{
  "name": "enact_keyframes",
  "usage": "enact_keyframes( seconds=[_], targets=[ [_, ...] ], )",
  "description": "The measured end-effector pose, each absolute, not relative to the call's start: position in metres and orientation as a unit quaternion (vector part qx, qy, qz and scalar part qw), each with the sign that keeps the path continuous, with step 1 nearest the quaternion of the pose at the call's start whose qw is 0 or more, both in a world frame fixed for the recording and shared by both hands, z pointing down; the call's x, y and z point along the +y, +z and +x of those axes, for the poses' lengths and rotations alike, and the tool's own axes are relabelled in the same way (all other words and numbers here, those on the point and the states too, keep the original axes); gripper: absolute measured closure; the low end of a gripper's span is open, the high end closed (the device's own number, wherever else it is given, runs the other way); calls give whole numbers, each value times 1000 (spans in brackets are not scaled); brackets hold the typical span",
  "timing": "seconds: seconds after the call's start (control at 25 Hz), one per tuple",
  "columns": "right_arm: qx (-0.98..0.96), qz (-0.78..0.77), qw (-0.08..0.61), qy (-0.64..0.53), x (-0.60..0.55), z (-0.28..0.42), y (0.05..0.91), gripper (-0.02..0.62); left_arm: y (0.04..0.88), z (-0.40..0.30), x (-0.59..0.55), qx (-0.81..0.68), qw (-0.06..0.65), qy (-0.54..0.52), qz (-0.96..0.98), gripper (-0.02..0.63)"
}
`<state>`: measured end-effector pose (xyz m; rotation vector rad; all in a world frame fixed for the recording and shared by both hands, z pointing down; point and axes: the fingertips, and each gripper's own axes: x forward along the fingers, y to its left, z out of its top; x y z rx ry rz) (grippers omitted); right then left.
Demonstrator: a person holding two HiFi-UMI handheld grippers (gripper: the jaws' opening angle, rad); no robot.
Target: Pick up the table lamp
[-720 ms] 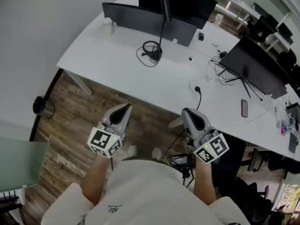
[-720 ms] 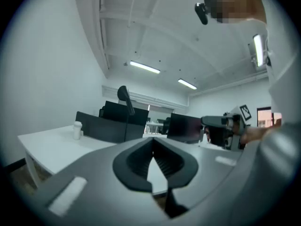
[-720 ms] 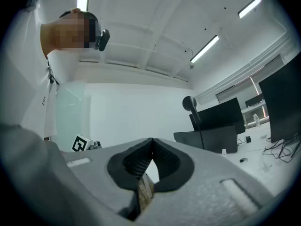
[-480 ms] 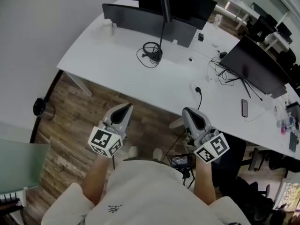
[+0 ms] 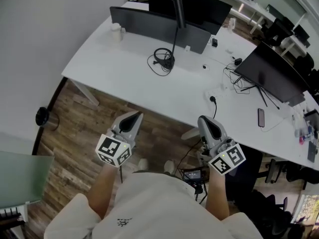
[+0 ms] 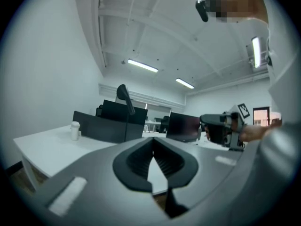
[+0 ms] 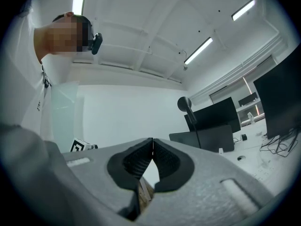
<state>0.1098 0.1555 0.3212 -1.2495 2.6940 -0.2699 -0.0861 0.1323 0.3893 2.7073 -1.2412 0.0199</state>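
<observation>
The table lamp (image 5: 172, 34) is black, with a thin stem rising from a round base among a coiled cable on the white desk (image 5: 114, 68). Its head reaches the top edge of the head view. It also shows far off in the left gripper view as the lamp (image 6: 124, 98) and in the right gripper view as the lamp (image 7: 186, 106). My left gripper (image 5: 133, 118) and right gripper (image 5: 206, 122) are held over the wooden floor, short of the desk's near edge and well away from the lamp. Both are shut with nothing between the jaws: left gripper (image 6: 153, 141), right gripper (image 7: 152, 143).
A dark monitor (image 5: 154, 24) stands behind the lamp and another monitor (image 5: 271, 73) stands at the right with tangled cables. A small white bottle (image 5: 117, 32), a power socket (image 5: 213, 94) and a phone (image 5: 260, 117) lie on the desk. A black bin (image 5: 45, 116) stands on the floor at left.
The head view has shifted a little, so desk and grippers sit slightly lower in the picture. Both grippers stay shut and keep their places before the desk.
</observation>
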Motion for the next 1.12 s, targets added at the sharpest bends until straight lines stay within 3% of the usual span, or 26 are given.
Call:
enact_keyframes(
  seconds=[1.12],
  targets=[
    [882, -465, 44, -60, 168, 33, 314, 594, 390, -141, 132, -356, 85, -6, 930, 611]
  ],
)
